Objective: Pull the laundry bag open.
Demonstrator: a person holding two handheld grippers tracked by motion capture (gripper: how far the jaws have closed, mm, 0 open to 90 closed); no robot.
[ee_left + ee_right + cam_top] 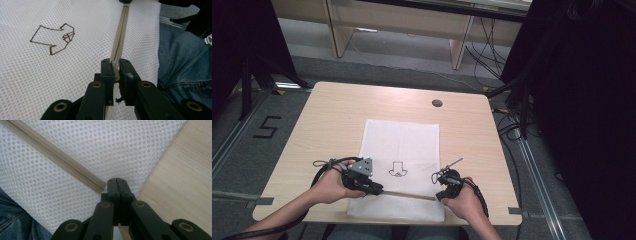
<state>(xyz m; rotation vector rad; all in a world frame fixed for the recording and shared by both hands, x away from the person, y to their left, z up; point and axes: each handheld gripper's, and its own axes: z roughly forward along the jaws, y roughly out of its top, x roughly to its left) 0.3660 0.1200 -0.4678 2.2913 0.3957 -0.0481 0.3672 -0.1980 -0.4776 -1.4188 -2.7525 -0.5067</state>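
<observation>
Your white mesh laundry bag (402, 150) lies flat on the light wooden counter (332, 115), its near edge at the counter's front edge, just ahead of your lap; a brown outline drawing (398, 170) is printed near its middle, and a beige zipper (409, 195) runs across it close to the near edge, from one gripper to the other.

Your left gripper (379, 190) rests on the bag at the zipper's left end; in the left gripper view its black fingers (107, 72) stand nearly together, clamped on a small pale zipper pull (115, 72) at the near end of the zipper (120, 37); the zipper runs straight away from them across the mesh (75, 82), with the brown drawing (53, 37) off to the left and your blue jeans (182, 62) to the right.

Your right gripper (438, 197) sits at the zipper's right end, near the bag's right corner; in the right gripper view its fingers (113, 187) are pressed fully together with no gap between them, their tips down on the mesh (100, 147) just beside the end of the zipper (75, 171); whether they pinch a fold of the mesh I cannot tell; the bare wood of the counter (180, 182) shows to the right of them.

Both of your hands come in from the near side; your left hand (332, 185) wraps its gripper from the left; your right hand (464, 202) holds its own from behind.
</observation>
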